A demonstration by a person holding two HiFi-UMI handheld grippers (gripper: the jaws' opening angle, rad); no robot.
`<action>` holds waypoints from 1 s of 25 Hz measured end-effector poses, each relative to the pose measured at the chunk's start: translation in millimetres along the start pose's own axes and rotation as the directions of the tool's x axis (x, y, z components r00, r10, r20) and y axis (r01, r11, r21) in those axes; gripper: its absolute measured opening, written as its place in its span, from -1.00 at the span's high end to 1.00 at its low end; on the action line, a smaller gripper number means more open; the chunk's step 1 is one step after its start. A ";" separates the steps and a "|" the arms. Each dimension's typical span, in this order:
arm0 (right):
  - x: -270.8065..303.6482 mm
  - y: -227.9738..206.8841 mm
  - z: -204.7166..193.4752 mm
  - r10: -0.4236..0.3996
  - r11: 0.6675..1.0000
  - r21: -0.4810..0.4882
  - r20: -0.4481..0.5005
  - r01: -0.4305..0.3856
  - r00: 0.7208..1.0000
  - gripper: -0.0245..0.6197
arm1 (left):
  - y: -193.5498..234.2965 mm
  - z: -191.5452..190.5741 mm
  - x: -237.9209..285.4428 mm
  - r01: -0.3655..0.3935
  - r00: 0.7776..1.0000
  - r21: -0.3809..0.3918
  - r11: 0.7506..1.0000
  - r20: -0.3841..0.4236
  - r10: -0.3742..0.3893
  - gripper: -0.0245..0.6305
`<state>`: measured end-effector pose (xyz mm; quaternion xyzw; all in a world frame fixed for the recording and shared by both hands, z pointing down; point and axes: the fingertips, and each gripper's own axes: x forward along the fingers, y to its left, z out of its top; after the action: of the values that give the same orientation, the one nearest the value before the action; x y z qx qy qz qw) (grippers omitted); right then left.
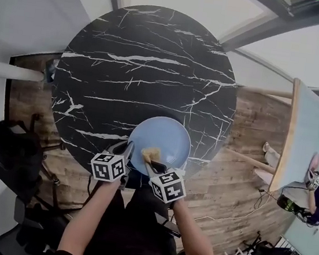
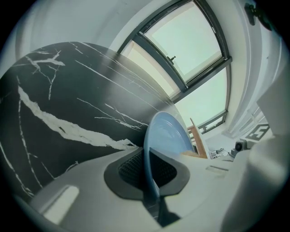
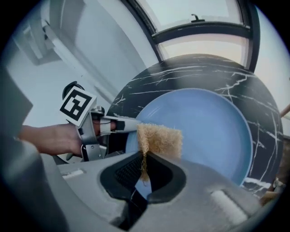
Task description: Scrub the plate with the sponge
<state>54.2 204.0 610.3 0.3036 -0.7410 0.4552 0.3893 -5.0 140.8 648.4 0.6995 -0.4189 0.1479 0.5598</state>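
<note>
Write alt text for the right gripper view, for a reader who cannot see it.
The right claw pinches a tan sponge over a blue plate that sits on a black marble table. At left, the left claw grips the plate's rim.

Office-like room: round marble table (image 1: 150,64), plank floor (image 1: 245,141), large windows (image 2: 190,36).

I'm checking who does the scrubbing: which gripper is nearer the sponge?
Right. The right gripper is shut on the sponge, holding it over the plate; the left gripper grips the plate's near rim, beside the sponge.
</note>
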 end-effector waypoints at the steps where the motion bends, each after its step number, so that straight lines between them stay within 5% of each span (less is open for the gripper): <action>1: 5.1 9.0 -5.0 0.020 1.000 0.010 -0.011 -0.020 1.000 0.86 | 0.1 0.1 -0.3 -0.001 1.000 0.000 1.000 0.002 0.001 0.86; 9: 38.4 17.0 -23.6 -0.024 0.999 -0.035 -0.109 0.020 0.994 0.86 | 0.7 -0.3 -0.2 -0.005 1.000 0.005 1.000 0.010 0.005 0.87; 25: 25.5 -15.7 -32.6 -0.057 0.996 -0.080 -0.131 0.047 0.990 0.86 | 1.3 -1.6 -1.0 0.002 1.000 0.005 1.000 -0.002 -0.002 0.86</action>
<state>63.6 225.0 648.1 0.2767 -0.7220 0.4355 0.4609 -6.2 142.7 649.1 0.7010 -0.4174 0.1492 0.5587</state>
